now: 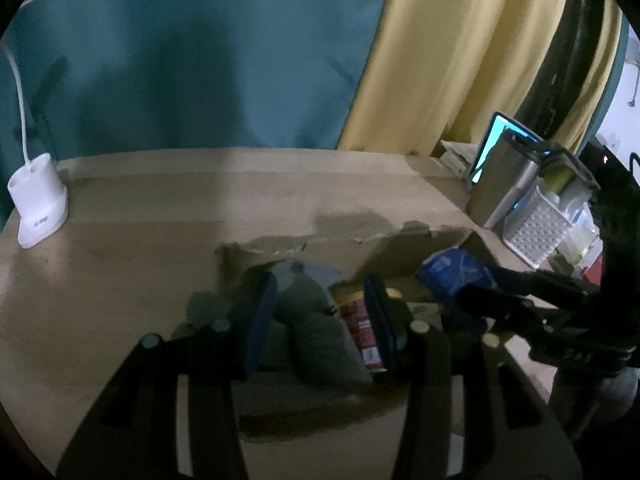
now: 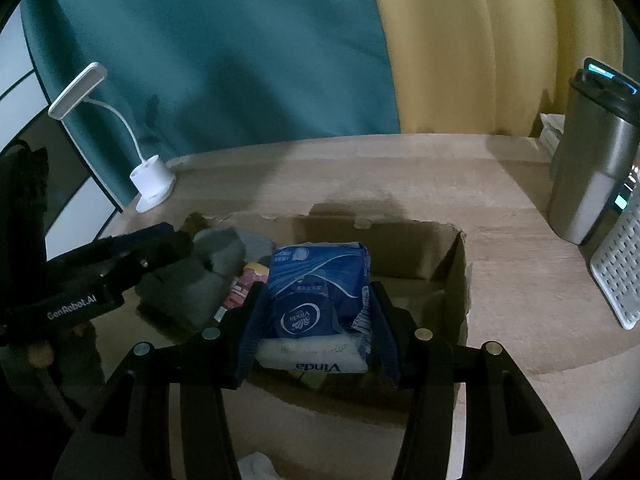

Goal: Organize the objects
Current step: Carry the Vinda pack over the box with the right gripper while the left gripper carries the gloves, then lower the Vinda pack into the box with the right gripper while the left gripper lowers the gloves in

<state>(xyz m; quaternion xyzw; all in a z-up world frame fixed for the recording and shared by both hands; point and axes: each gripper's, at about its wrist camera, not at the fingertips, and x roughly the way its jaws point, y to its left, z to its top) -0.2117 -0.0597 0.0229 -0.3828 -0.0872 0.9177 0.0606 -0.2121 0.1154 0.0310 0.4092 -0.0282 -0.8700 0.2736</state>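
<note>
An open cardboard box [image 1: 404, 248] [image 2: 404, 252] with torn edges sits on the wooden table. My left gripper [image 1: 320, 282] [image 2: 176, 242] is over the box's left end, shut on a grey soft bundle [image 1: 316, 332] [image 2: 220, 248]. A red can [image 1: 360, 332] [image 2: 244, 286] with a yellow lid lies beside the bundle; whether a pad touches it is unclear. My right gripper [image 2: 318, 290] [image 1: 476, 294] holds a blue Vinda tissue pack [image 2: 320, 292] [image 1: 452, 272] between its pads, over the box's middle.
A white desk lamp [image 1: 36, 208] [image 2: 152, 184] stands at the back left. On the right are a steel tumbler [image 1: 504, 184] [image 2: 592, 168], a white perforated basket [image 1: 536, 232] [image 2: 620, 276] and a lit screen [image 1: 492, 140]. Teal and yellow curtains hang behind.
</note>
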